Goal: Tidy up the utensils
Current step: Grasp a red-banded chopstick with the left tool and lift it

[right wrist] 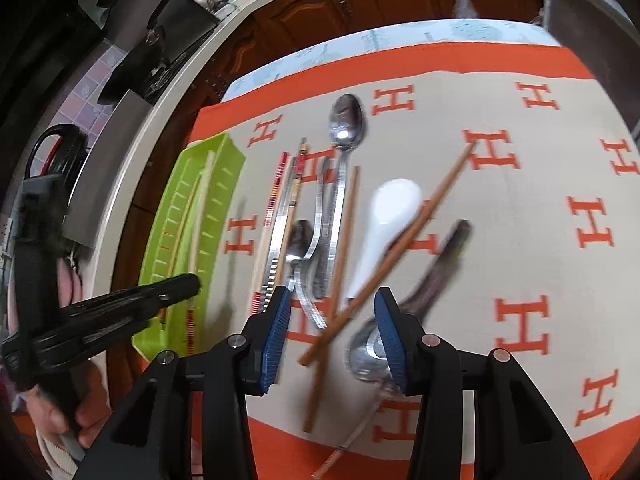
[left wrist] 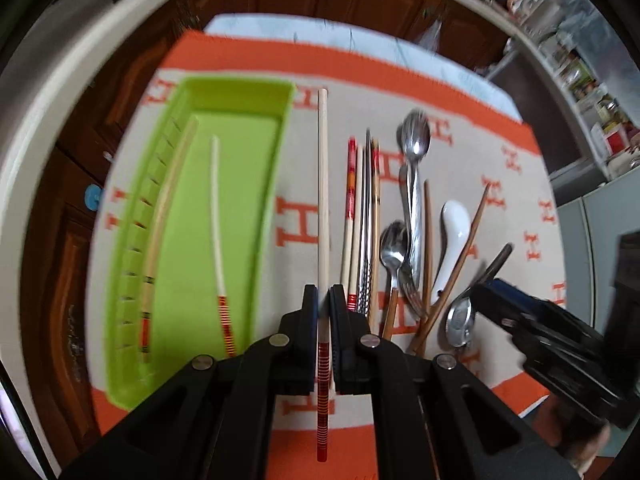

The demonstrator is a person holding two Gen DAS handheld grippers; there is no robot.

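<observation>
Your left tool (left wrist: 324,300) pinching red-banded chopstick (left wrist: 323,184) near its end; long overhang may swing, miss green tray (left wrist: 132,264). Right tool (right wrist: 332,332) spread, empty.

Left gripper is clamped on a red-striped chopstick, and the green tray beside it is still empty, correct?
Not quite. The left gripper is clamped on the red-striped chopstick, but the green tray already holds two chopsticks, as the left wrist view shows.
</observation>
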